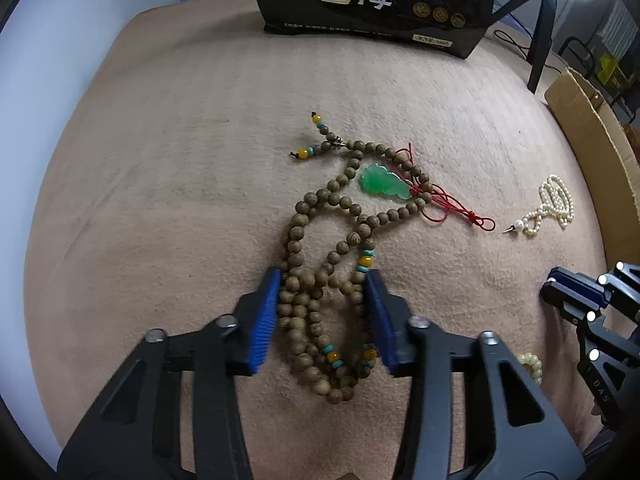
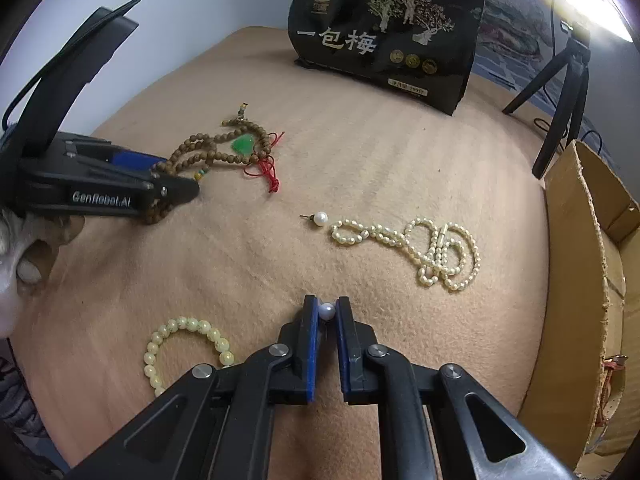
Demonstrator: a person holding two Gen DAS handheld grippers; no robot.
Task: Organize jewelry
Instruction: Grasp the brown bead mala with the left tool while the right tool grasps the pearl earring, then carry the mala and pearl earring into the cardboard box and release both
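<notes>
Left gripper [image 1: 322, 280] lies low, fingers wide around the wooden bead necklace [image 1: 320, 240]. Right gripper [image 2: 328, 312], lower centre, pinches a pearl earring [image 2: 327, 312]. Cardboard box [image 2: 580, 240] at right; contents unclear.

Wooden bead necklace [image 1: 320, 280] heaped between left gripper's [image 1: 322, 280] spread pads; jade pendant [image 1: 382, 182] just ahead. Pearl earring [image 2: 327, 311] pinched at right gripper's [image 2: 327, 314] tips; pearl strand [image 2: 432, 250] ahead-right, yellow bracelet [image 2: 184, 340] left.
</notes>
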